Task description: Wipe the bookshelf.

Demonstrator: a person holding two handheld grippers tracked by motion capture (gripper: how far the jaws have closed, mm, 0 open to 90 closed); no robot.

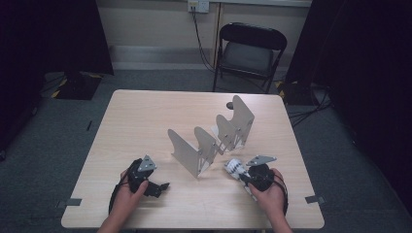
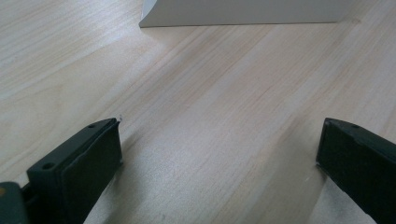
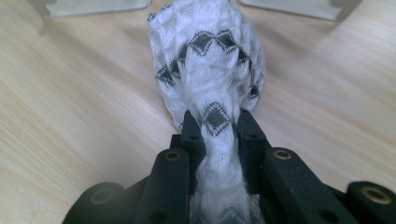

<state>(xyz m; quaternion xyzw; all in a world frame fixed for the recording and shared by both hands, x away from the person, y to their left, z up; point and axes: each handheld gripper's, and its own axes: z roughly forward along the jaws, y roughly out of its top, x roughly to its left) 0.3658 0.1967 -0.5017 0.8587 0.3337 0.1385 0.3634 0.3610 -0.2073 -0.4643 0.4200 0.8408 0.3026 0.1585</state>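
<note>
The sock (image 3: 205, 70) is soft white knit with dark diamond figures, bunched into a rounded lump. It lies near the desk's (image 1: 145, 121) front edge, right of centre, just before the grey metal rack (image 1: 214, 138) of upright curved plates. The right gripper (image 3: 217, 126), held low and level, has its jaws clenched on the sock's near end. The left gripper (image 1: 163, 187) rests near the front-left, jaws released wide over bare pale wood.

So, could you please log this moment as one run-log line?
right gripper: shut on patterned white sock | left gripper: open, nothing between jaws, low over table | metal divider rack: upright beyond sock
</note>
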